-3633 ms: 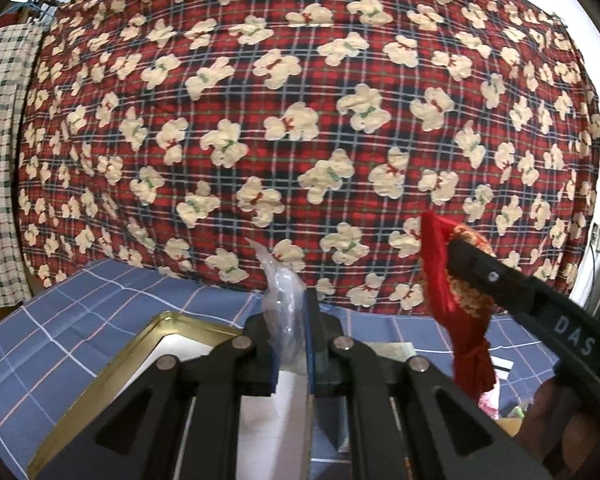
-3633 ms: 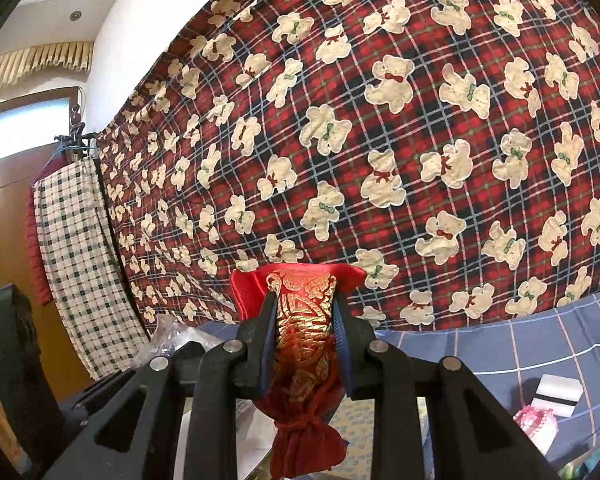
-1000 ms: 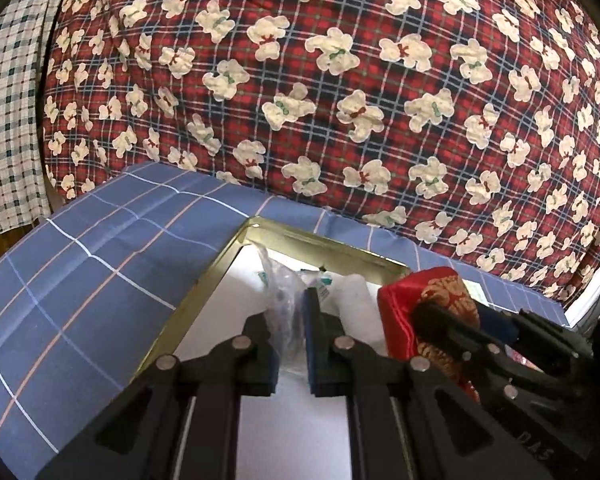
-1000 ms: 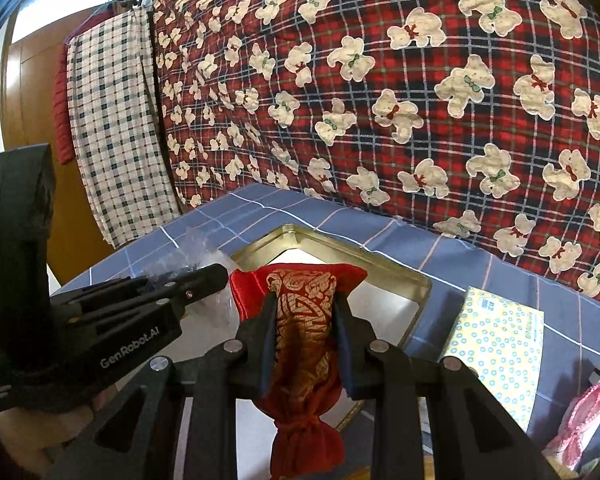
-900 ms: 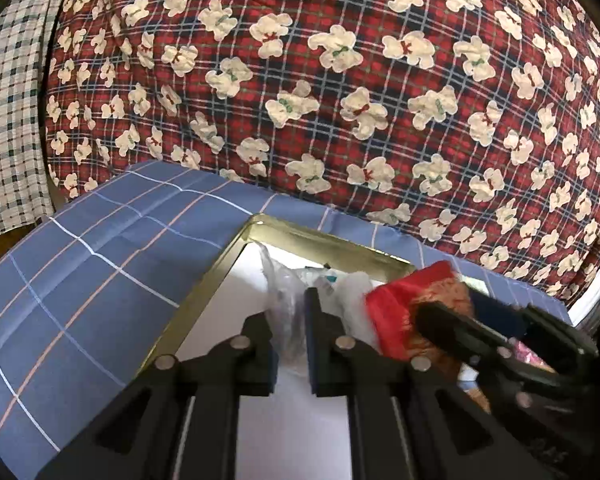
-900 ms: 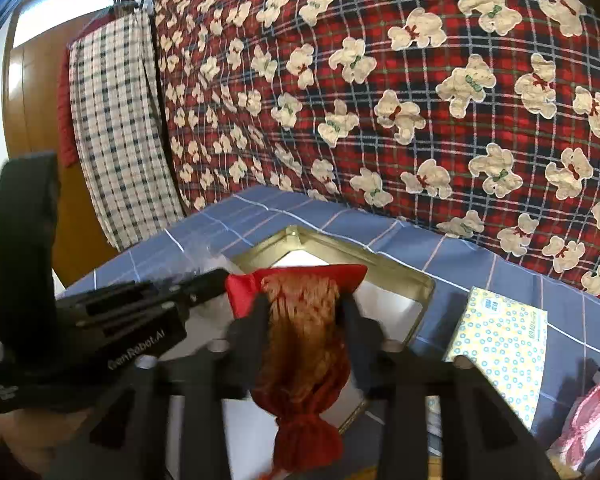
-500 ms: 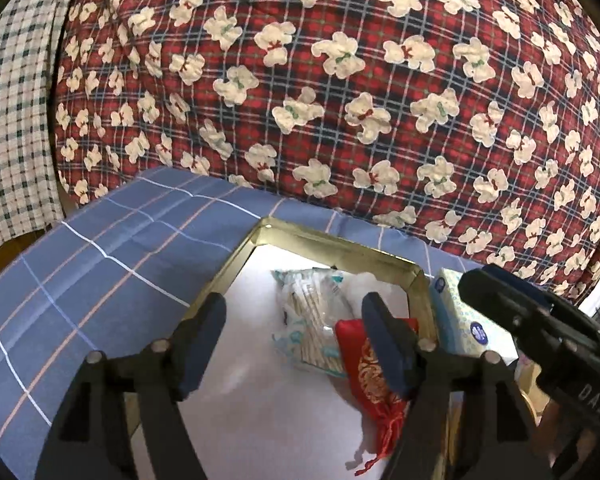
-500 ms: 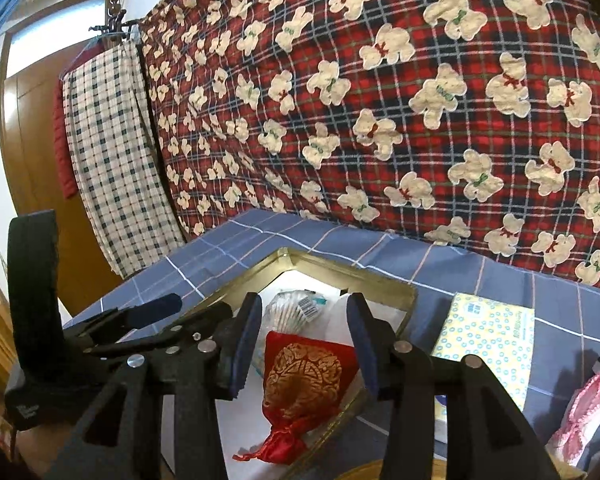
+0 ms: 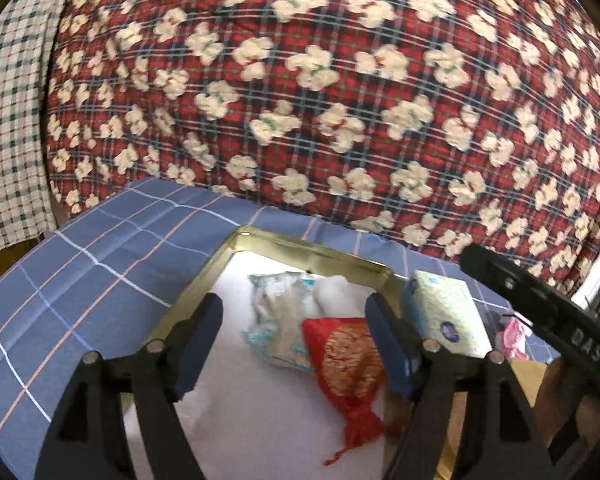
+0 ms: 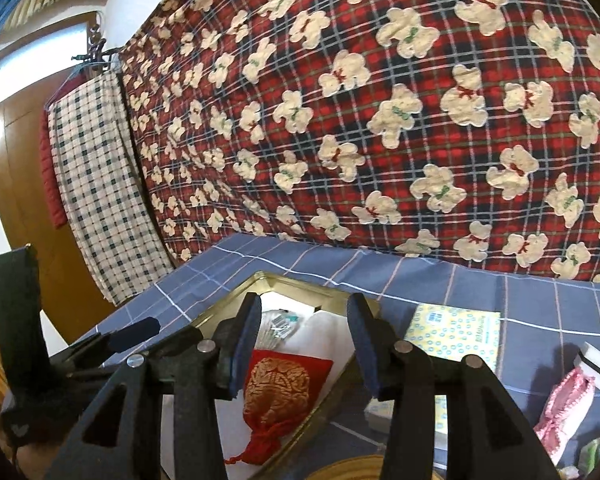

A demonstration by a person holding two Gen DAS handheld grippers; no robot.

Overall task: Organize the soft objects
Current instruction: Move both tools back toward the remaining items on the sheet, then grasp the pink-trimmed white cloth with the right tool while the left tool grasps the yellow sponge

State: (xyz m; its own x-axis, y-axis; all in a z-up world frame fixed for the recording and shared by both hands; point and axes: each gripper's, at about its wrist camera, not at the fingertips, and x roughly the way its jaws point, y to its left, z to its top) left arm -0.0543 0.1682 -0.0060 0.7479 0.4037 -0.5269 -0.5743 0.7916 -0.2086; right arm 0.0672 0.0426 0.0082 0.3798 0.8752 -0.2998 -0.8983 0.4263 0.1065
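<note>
Two drops done: red pouch [image 9: 346,356] and plastic packet [image 9: 278,320] lie inside gold tray [image 9: 312,250]; my left gripper [image 9: 294,340] and right gripper [image 10: 302,344] just opened, empty, clearing for tissue pack [image 10: 454,336] beside tray.

Red pouch [image 9: 346,360]: one
Clear plastic packet [image 9: 278,316]: one
Gold-rimmed tray [image 9: 312,250]: one
Tissue pack [image 10: 454,336]: one
Pink item [image 10: 566,404]: one
Grippers: two, left gripper [image 9: 294,344], right gripper [image 10: 302,344]

Soft, warm indoor light fills both views, brightest at the pale window [image 10: 40,64] high on the left. The teddy-bear quilt [image 9: 320,92] smears with motion blur in the left view; fisheye bulge bends everything, corners falling black.
</note>
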